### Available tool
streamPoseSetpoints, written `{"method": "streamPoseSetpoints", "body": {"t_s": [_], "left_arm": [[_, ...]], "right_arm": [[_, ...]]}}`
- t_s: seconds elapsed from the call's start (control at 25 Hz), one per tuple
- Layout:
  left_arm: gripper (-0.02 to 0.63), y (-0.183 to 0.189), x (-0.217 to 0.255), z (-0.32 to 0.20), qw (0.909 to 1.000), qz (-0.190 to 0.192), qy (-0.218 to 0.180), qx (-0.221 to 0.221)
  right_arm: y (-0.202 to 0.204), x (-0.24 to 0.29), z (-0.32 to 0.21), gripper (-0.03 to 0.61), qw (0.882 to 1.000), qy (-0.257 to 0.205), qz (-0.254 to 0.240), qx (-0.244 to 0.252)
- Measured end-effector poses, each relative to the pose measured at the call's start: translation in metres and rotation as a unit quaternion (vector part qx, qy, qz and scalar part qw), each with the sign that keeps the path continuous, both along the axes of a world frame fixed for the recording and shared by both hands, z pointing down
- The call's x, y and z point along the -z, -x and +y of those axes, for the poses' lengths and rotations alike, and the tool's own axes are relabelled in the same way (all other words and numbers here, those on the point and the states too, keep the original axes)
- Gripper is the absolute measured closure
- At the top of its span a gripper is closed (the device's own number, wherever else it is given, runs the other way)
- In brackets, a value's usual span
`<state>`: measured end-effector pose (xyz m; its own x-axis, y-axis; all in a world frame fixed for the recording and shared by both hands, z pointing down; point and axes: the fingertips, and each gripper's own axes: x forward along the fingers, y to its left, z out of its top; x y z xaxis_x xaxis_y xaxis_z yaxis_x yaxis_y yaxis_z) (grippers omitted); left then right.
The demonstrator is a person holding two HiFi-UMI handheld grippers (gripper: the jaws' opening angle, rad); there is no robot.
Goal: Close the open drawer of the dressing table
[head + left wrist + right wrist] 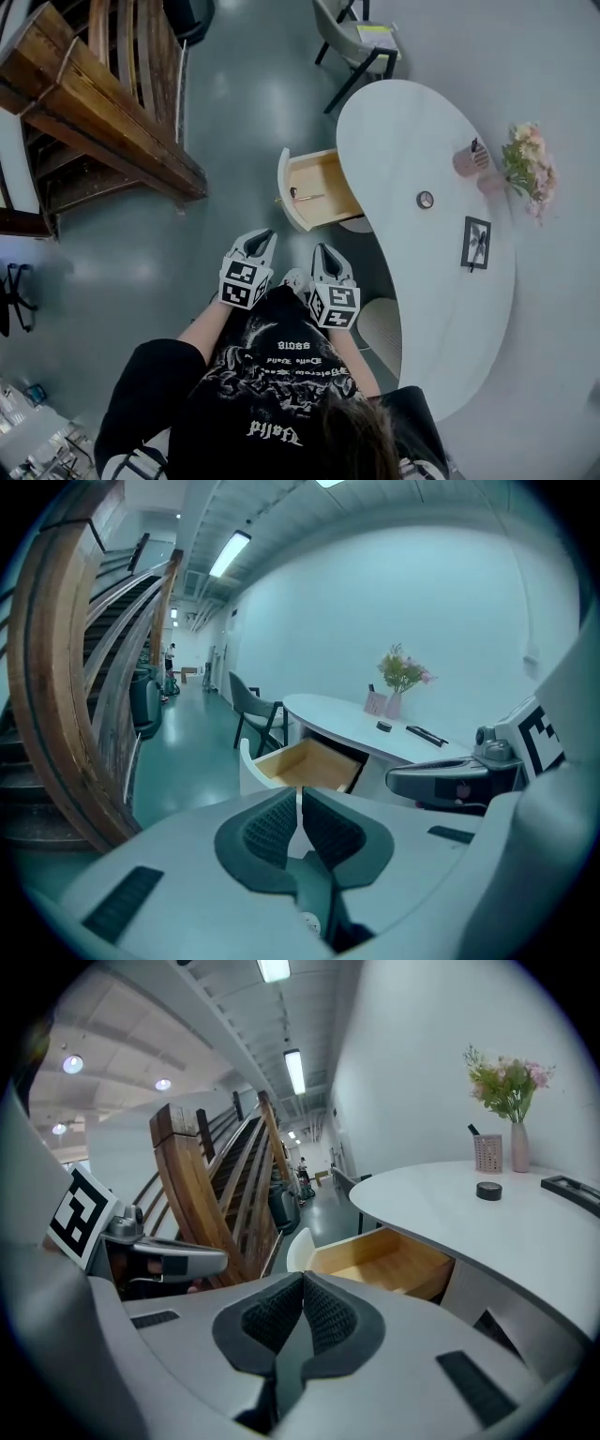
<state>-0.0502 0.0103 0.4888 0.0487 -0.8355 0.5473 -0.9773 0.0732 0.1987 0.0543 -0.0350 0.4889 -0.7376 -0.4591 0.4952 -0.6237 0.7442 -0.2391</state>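
The white dressing table (394,141) has one drawer (314,187) pulled out to the left, with a curved white front (284,187) and a light wood inside; a small object lies in it. The drawer (305,764) also shows ahead in the left gripper view, and the same drawer (389,1262) in the right gripper view. My left gripper (260,241) is shut and empty, a short way in front of the drawer front. My right gripper (323,253) is shut and empty beside it, below the drawer. Neither touches the drawer.
A wooden staircase (103,103) stands at the left. A chair (361,42) sits beyond the table. On the tabletop are a flower vase (525,164), a pink holder (469,157), a small round object (425,199) and a picture frame (475,242). A round stool (382,328) stands by the table.
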Motion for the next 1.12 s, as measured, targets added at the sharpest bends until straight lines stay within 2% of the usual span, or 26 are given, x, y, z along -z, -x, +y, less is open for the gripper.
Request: {"method": "streamPoseSetpoints", "body": {"t_s": [0.2,0.4,0.72,0.96,1.12], "left_arm": [[0.583,0.009,-0.001,-0.006,0.9999,-0.005,0.01,0.003],[0.582,0.018,-0.006,-0.012,0.9998,-0.004,0.02,-0.001],[0.581,0.036,-0.019,-0.027,0.9981,-0.015,0.043,-0.04],[0.581,0.046,-0.036,-0.037,0.9949,-0.007,0.071,-0.072],[0.581,0.058,-0.052,-0.041,0.9936,0.011,0.086,-0.071]], "right_arm": [[0.01,-0.003,-0.001,0.552,1.0,0.016,0.003,0.019],[0.017,-0.007,-0.005,0.552,0.999,0.028,0.007,0.014],[0.039,-0.016,-0.007,0.552,0.999,0.049,0.013,0.01],[0.052,-0.024,-0.011,0.552,0.998,0.059,0.021,0.001],[0.059,-0.035,-0.011,0.552,0.997,0.072,0.028,-0.003]]}}
